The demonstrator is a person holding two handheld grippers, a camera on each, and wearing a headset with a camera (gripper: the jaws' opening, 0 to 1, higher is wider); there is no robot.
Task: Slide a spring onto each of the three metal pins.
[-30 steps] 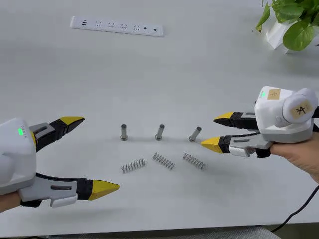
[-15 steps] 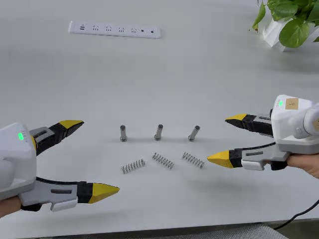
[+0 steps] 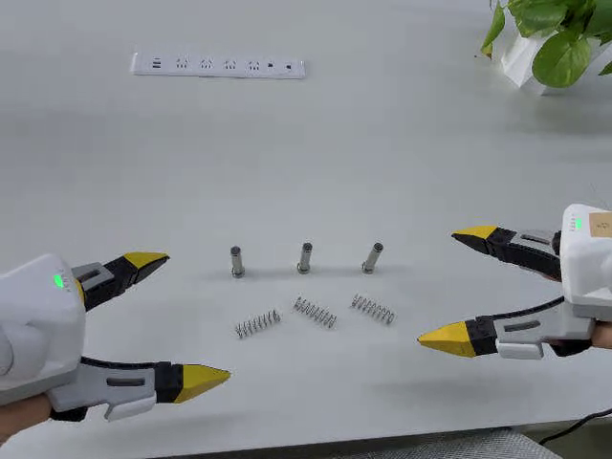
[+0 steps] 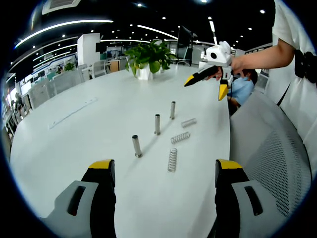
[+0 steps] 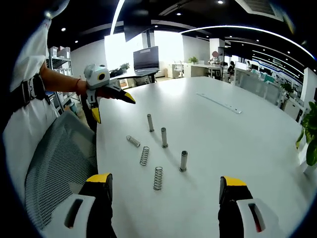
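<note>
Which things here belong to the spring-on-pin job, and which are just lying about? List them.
For the job: left pin, middle pin, right pin; left spring, middle spring, right spring; left gripper, right gripper, both open.
Lying about: power strip, potted plant.

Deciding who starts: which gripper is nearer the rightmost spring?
Right. The right gripper sits just to the right of the rightmost spring; the left gripper is well off to its left, beyond the whole row.
</note>
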